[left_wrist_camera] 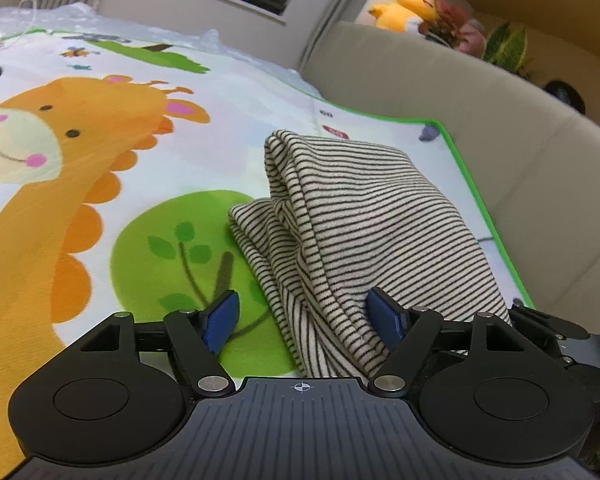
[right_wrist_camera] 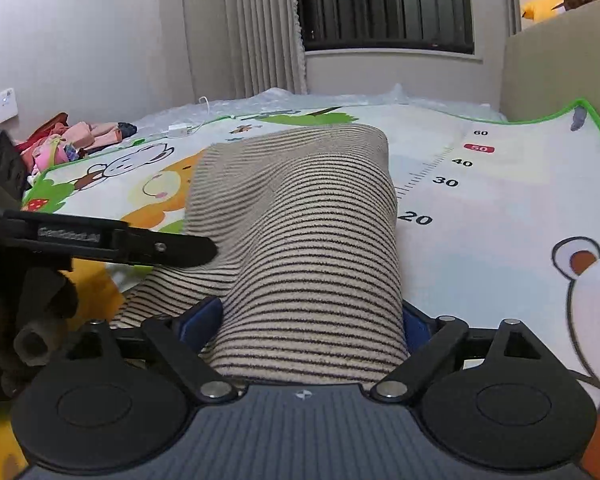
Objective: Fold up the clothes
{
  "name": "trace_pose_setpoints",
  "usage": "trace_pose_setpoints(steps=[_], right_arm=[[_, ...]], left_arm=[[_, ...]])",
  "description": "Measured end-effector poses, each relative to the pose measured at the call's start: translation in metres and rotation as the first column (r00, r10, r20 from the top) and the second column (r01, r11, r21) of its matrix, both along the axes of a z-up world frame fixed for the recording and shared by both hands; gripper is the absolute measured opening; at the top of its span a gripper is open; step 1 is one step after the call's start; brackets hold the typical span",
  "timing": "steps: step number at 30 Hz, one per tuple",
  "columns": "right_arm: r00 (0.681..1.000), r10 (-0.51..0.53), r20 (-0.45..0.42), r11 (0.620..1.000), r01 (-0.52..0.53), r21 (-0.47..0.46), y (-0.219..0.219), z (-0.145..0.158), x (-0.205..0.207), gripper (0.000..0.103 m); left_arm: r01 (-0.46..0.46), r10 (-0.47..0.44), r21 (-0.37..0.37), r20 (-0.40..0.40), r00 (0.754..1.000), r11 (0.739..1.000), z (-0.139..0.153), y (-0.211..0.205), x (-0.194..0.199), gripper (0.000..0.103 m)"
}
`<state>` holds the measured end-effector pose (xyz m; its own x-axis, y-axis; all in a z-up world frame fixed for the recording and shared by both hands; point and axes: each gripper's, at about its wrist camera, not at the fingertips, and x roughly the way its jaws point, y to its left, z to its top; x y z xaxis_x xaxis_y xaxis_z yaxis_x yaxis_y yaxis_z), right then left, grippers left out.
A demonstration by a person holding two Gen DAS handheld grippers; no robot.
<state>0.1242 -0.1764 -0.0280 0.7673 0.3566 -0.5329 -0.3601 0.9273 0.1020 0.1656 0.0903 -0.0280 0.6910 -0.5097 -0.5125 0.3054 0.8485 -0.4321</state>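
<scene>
Item: striped garment [left_wrist_camera: 352,216], cream with thin dark stripes, lying in a folded bundle on the cartoon play mat [left_wrist_camera: 100,184], near the mat's green-bordered edge beside the beige upholstered panel [left_wrist_camera: 480,120]. Left gripper [left_wrist_camera: 306,316]: jaws set wide, blue pads standing either side of the bundle's near end; the right pad sits against the cloth, the left pad stands clear over the mat, so nothing is clamped. Right gripper [right_wrist_camera: 308,320]: jaws spread near their widest around the thick near fold of the same garment; cloth fills the gap, but whether the pads press on it cannot be told. Surroundings: pile of other clothes [right_wrist_camera: 72,136] at the mat's far corner, yellow plush toy [left_wrist_camera: 408,6] on the ledge. Handling note, as a judgement: the fold looks nearly complete. Both grippers should draw back level and straight, without lifting the layers, so that the stacked edges stay aligned; any pad catching the knit would drag the top layer askew.
</scene>
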Motion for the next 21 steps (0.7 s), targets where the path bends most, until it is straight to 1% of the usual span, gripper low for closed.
trace_pose_setpoints(steps=[1, 3, 5, 7, 9, 11, 15, 17, 21], right_arm=[[1.000, -0.007, -0.003, 1.000, 0.007, 0.021, -0.003, -0.004, 0.002, 0.098], [1.000, -0.015, -0.026, 0.997, 0.017, 0.080, -0.013, -0.005, 0.007, 0.099], [1.000, -0.023, -0.016, 0.995, 0.024, 0.098, -0.014, -0.006, 0.007, 0.099], [1.000, -0.026, 0.007, 0.996, 0.026, 0.086, -0.010, -0.008, 0.006, 0.099], [1.000, -0.026, 0.013, 0.996, 0.024, 0.088, -0.008, -0.009, 0.006, 0.099], [1.000, -0.017, -0.004, 0.993, 0.017, 0.116, -0.012, -0.010, 0.010, 0.100], [0.999, -0.011, -0.044, 0.985, 0.019, 0.174, -0.019, -0.015, 0.019, 0.102], [0.999, -0.012, -0.049, 0.982, 0.021, 0.189, -0.019, -0.017, 0.021, 0.102], [0.999, -0.017, -0.042, 0.980, 0.025, 0.195, -0.018, -0.019, 0.020, 0.102]], left_arm=[[-0.006, 0.006, -0.008, 0.012, 1.000, 1.000, -0.002, 0.003, -0.001, 0.077], [-0.014, 0.015, -0.030, 0.035, 0.999, 0.999, -0.008, 0.008, -0.002, 0.080], [-0.015, 0.018, -0.052, 0.054, 0.998, 0.999, -0.011, 0.010, -0.004, 0.081], [-0.015, 0.018, -0.050, 0.072, 0.997, 0.999, -0.012, 0.008, -0.005, 0.082], [-0.018, 0.022, -0.041, 0.087, 0.996, 0.999, -0.011, 0.007, -0.007, 0.082], [-0.021, 0.025, -0.042, 0.090, 0.996, 0.999, -0.011, 0.007, -0.007, 0.082], [-0.015, 0.021, -0.087, 0.076, 0.997, 0.996, -0.016, 0.011, -0.002, 0.085], [-0.013, 0.021, -0.109, 0.069, 0.997, 0.994, -0.018, 0.011, 0.002, 0.087], [0.000, 0.009, -0.116, 0.077, 0.997, 0.993, -0.021, 0.009, 0.005, 0.093]])
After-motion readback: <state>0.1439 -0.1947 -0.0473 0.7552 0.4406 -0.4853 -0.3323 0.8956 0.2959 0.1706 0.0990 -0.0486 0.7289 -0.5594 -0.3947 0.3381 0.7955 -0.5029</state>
